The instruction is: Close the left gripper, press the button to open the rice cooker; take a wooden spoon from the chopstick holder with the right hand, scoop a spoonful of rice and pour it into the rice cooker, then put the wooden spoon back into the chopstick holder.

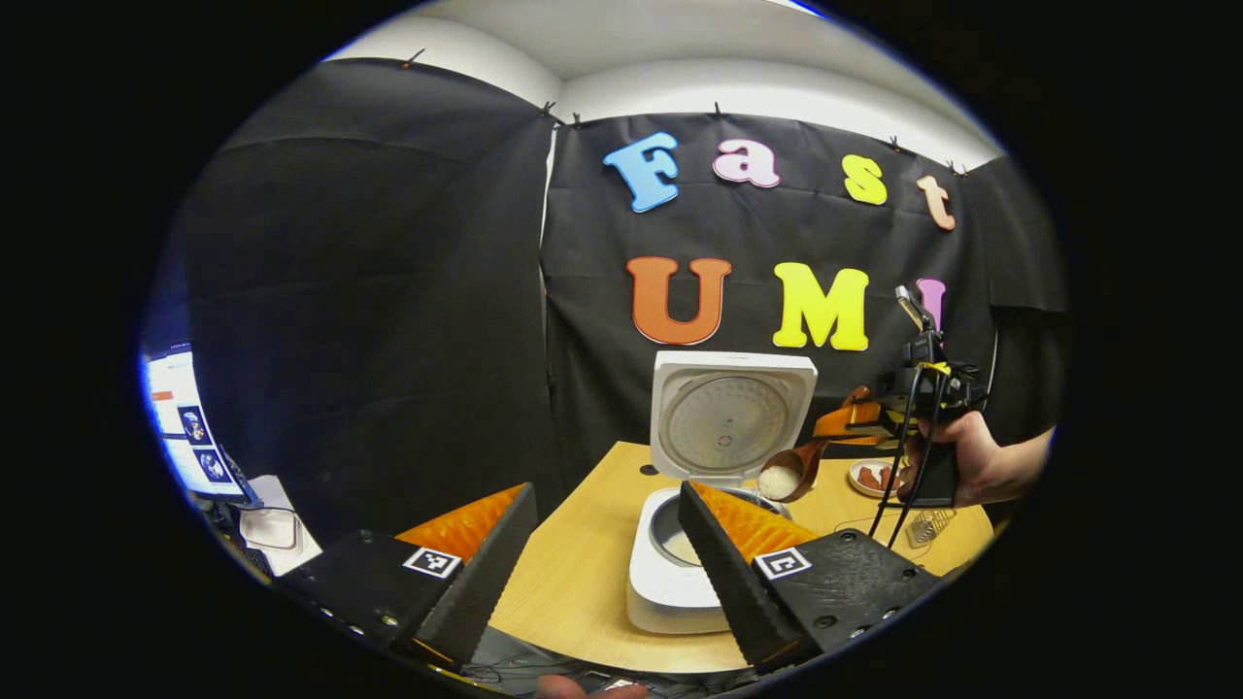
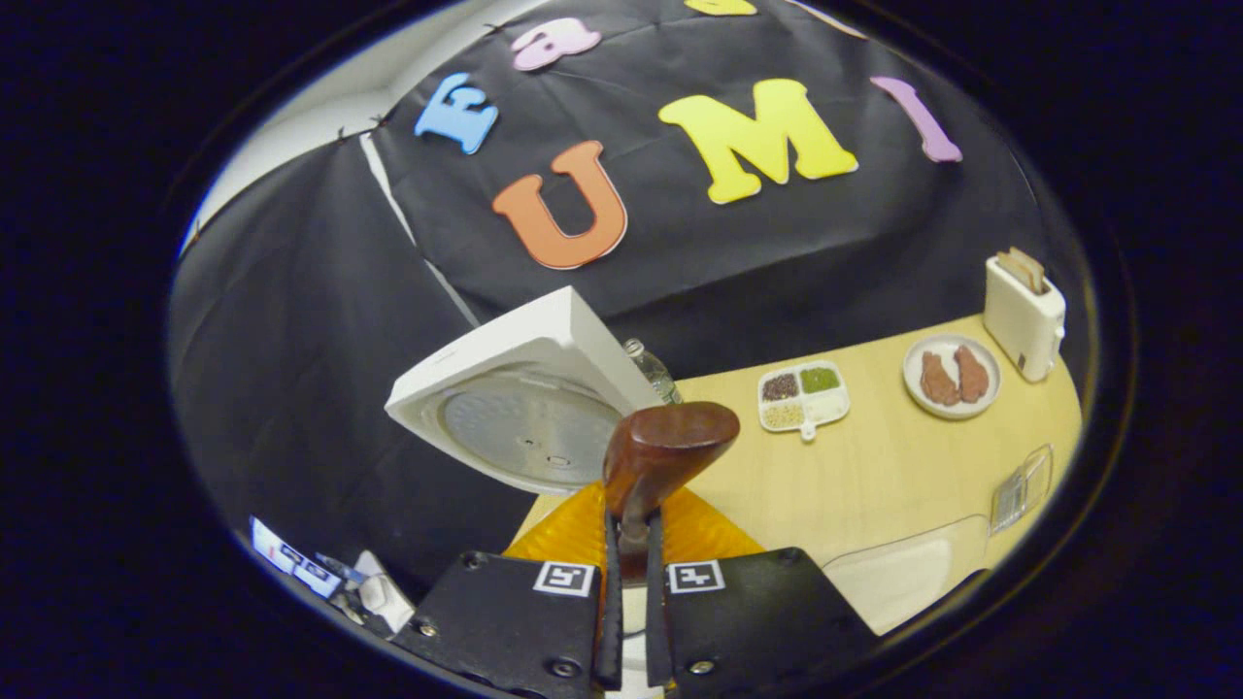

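The white rice cooker stands on the wooden table with its lid raised upright; some rice lies in the inner pot. My left gripper is open and empty, held low in front of the cooker. Just over the pot's right rim hangs the wooden spoon, its tilted bowl heaped with white rice. A hand holds my right gripper on the spoon's handle. In the right gripper view, my right gripper is shut on the wooden spoon, with the open lid to its left.
A divided tray of grains, a plate of meat, a white toaster and a clear bottle stand on the table's far side. A wire holder sits near the right edge. A monitor glows at far left.
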The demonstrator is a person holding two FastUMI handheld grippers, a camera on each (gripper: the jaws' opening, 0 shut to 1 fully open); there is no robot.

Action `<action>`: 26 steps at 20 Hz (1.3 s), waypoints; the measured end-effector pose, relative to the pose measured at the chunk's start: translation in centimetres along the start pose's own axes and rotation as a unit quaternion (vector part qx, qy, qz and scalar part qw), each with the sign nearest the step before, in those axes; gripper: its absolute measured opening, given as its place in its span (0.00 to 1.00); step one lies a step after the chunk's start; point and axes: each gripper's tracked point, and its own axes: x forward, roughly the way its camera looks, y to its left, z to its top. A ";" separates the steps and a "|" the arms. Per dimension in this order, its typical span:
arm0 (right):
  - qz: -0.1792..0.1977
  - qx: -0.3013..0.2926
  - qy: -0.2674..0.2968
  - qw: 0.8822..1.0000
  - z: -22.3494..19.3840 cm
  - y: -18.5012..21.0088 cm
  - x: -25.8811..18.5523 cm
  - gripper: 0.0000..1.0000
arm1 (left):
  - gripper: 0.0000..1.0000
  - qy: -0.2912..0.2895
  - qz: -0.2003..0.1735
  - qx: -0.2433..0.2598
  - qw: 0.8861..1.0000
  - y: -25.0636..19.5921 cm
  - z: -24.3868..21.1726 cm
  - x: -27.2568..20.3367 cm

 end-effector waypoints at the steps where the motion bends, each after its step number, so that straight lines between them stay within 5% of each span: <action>1: -0.002 -0.017 -0.002 1.000 -0.3 0.4 0.1 0.14 | 0.94 -0.003 0.003 -0.004 1.000 0.5 0.1 0.0; 12: -0.005 -0.178 -0.026 0.984 -0.3 5.0 -0.2 0.14 | 0.94 -0.011 -0.002 -0.022 1.000 2.2 -0.1 0.3; 21: -0.005 -0.345 -0.069 0.936 -0.7 8.6 -1.3 0.14 | 0.94 -0.011 0.000 -0.031 0.999 2.8 -0.2 -0.5; 26: 0.009 -0.388 -0.085 0.918 -0.9 10.1 -2.6 0.14 | 0.94 -0.010 -0.001 -0.039 0.999 2.8 -0.3 -1.4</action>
